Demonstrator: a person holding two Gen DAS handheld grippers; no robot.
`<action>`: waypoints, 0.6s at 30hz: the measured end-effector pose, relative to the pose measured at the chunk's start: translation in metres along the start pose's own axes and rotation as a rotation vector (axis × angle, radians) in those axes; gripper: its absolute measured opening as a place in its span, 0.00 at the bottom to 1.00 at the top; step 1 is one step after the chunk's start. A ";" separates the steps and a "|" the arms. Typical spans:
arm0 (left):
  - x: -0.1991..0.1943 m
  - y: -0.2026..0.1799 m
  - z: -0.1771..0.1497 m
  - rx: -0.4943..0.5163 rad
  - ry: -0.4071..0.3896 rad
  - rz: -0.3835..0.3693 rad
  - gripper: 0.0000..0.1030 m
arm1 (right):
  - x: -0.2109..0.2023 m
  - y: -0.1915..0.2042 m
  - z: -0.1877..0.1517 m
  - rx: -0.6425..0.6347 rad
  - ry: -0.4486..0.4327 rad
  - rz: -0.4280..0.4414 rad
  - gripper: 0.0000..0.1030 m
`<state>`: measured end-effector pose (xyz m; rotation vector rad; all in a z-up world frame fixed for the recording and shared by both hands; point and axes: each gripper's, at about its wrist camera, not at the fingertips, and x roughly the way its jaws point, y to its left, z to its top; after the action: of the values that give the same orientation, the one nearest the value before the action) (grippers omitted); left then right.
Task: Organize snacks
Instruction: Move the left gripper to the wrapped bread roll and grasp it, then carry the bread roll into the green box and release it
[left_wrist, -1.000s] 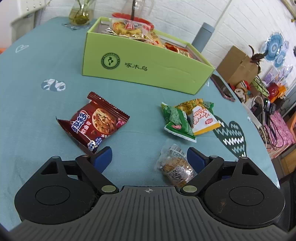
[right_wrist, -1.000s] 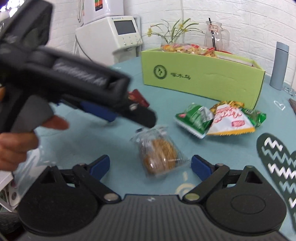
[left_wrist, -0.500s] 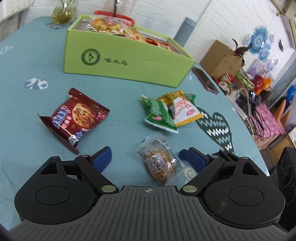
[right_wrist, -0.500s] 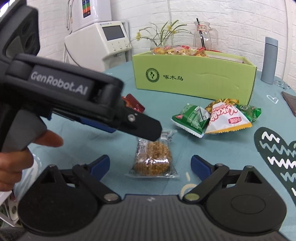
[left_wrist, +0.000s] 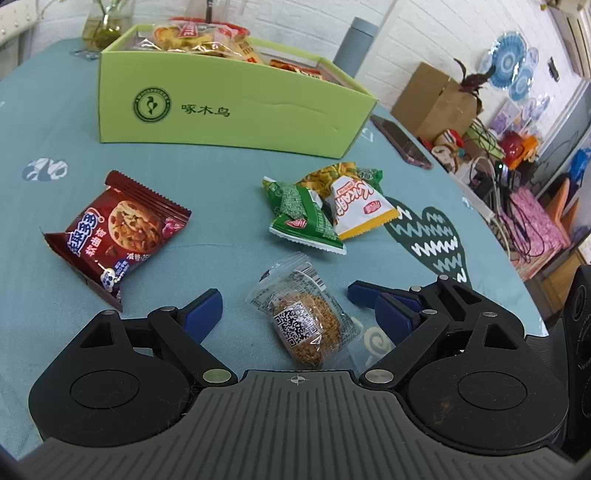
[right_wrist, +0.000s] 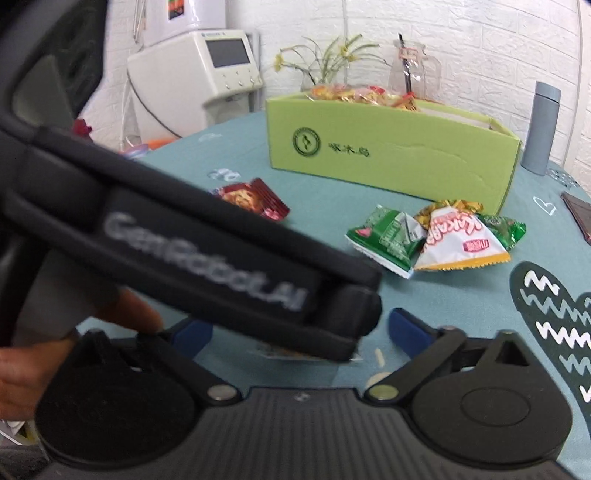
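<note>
A clear-wrapped brown cake (left_wrist: 304, 326) lies on the teal tablecloth between the blue fingers of my left gripper (left_wrist: 299, 314), which is open and not touching it. My right gripper (right_wrist: 299, 332) is open, its jaws still opening. The left gripper's black body (right_wrist: 192, 254) crosses the right wrist view and hides the cake except for a sliver of wrapper (right_wrist: 280, 353). Beyond lie a red cookie packet (left_wrist: 118, 232), a green packet (left_wrist: 303, 218) and a white-orange packet (left_wrist: 364, 206). The green box (left_wrist: 236, 110) at the back holds several snacks.
A grey bottle (left_wrist: 356, 40) stands behind the box's right end, and a dark phone (left_wrist: 400, 142) lies right of it. A glass jug (right_wrist: 410, 74) and a flower vase stand behind the box. The table's edge curves past a dark heart print (left_wrist: 432, 240).
The left gripper has shifted so the cake now sits centred between its fingers. In the right wrist view its body has dropped over the cake. The right jaws have spread wider.
</note>
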<state>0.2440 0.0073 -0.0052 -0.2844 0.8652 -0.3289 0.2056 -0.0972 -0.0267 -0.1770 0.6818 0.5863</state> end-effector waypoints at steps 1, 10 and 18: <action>-0.001 0.001 0.000 -0.005 0.000 -0.004 0.76 | -0.001 -0.001 0.000 -0.001 0.000 0.003 0.99; -0.007 0.011 -0.003 -0.044 0.009 -0.071 0.65 | -0.015 0.007 -0.001 -0.045 -0.053 -0.027 0.93; -0.003 0.003 -0.002 -0.001 0.016 -0.057 0.23 | -0.006 0.001 0.006 0.000 -0.023 0.006 0.48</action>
<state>0.2412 0.0105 -0.0056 -0.3081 0.8745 -0.3845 0.2052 -0.0969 -0.0181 -0.1680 0.6599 0.5933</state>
